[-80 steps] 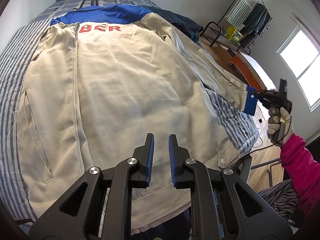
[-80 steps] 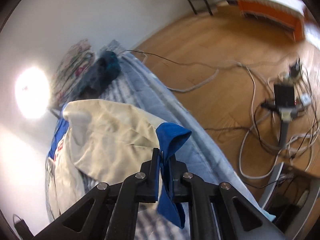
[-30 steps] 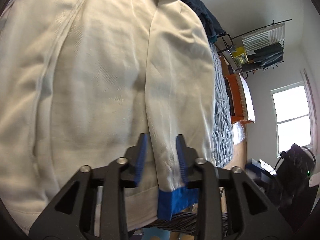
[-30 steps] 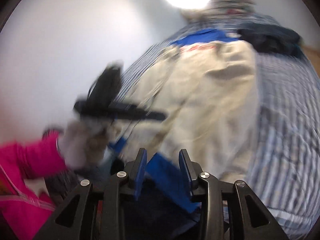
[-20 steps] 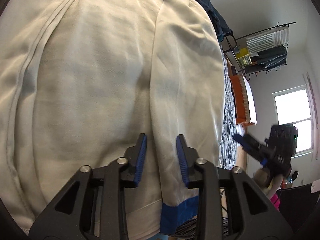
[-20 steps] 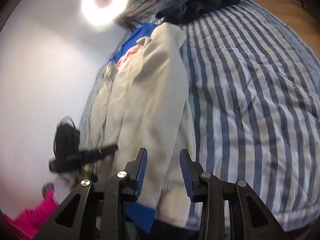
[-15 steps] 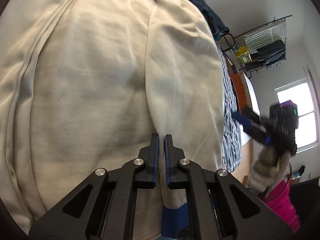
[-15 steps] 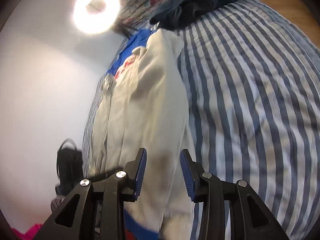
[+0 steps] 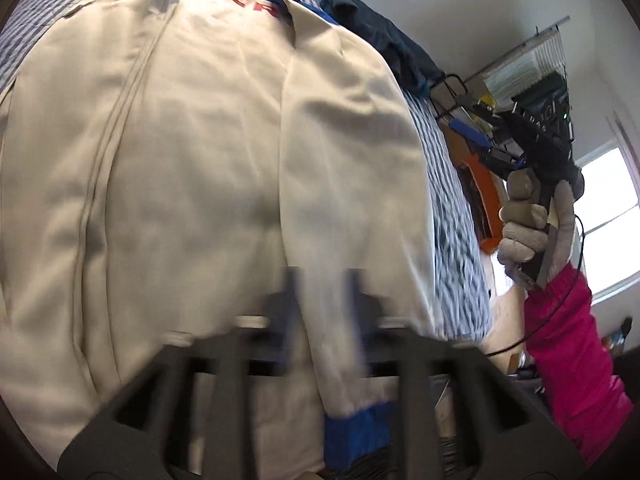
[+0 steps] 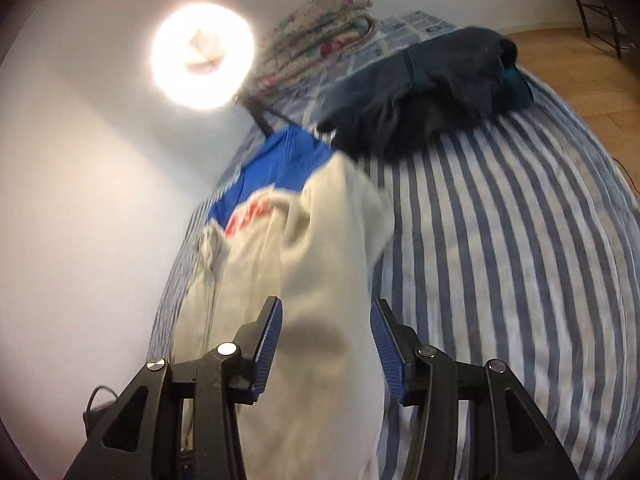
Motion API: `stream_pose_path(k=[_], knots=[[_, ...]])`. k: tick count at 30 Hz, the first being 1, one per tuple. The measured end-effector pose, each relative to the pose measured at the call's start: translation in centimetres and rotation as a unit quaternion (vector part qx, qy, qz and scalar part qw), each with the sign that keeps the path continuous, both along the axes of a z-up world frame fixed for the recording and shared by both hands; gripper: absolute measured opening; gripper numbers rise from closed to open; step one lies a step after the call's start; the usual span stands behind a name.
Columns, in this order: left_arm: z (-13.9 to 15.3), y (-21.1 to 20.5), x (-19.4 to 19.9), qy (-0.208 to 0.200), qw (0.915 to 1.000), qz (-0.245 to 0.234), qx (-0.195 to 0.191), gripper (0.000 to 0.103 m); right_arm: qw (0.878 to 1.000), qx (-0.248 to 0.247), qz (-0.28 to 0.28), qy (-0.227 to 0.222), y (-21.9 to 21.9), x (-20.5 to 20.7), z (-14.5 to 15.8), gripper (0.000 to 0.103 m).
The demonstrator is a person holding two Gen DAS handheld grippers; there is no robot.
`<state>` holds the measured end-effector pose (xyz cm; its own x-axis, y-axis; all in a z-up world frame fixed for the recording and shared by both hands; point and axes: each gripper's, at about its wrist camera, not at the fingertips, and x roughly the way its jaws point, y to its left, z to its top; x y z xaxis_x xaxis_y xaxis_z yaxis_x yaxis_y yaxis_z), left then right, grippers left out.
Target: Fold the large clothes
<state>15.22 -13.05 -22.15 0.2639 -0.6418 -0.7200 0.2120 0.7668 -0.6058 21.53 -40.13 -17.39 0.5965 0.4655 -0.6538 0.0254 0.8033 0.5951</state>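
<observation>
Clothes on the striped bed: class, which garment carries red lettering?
The cream jacket with the blue yoke, spread flat with one sleeve folded over its body. The dark navy garment lies bunched further up the bed, showing no lettering.

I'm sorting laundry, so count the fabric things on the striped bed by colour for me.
Cream with blue trim: 1, the jacket lying flat, one sleeve folded over it.
Dark navy: 1, a crumpled garment.
Floral: 1, a folded quilt at the head of the bed.
Total: 3
</observation>
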Motion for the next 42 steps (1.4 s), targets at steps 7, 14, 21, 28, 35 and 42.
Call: stream_pose_path(k=[7,14,21,28,35,42], knots=[[-2.8,0.4,3.9,0.047,0.9982,0.024,-0.027,0.057,0.996,0.070,-0.043,0.039,-3.7,6.9,-4.9,0.050],[-4.9,-0.7,4.8,0.055,0.9983,-0.004,-0.019,0.016,0.985,0.154,-0.035,0.071,-2.9,11.5,-10.5,0.050],[-4.8,-0.7,4.0,0.039,0.9991,-0.003,-0.012,0.005,0.976,0.205,-0.023,0.065,-0.9,14.6,-11.8,0.015],[-3.9,-0.5,2.0,0.020,0.9994,0.018,-0.021,0.001,0.999,-0.039,-0.015,-0.024,3.3,13.8,-1.7,0.004],[-3.0,-0.4,1.0,0.001,0.9997,0.011,-0.019,0.001,0.983,-0.179,-0.007,0.035,3.8,17.2,-3.3,0.006],[-4.2,-0.5,2.3,0.055,0.9975,0.014,-0.041,0.002,0.979,-0.195,-0.047,0.034,2.3,15.6,-2.8,0.027]])
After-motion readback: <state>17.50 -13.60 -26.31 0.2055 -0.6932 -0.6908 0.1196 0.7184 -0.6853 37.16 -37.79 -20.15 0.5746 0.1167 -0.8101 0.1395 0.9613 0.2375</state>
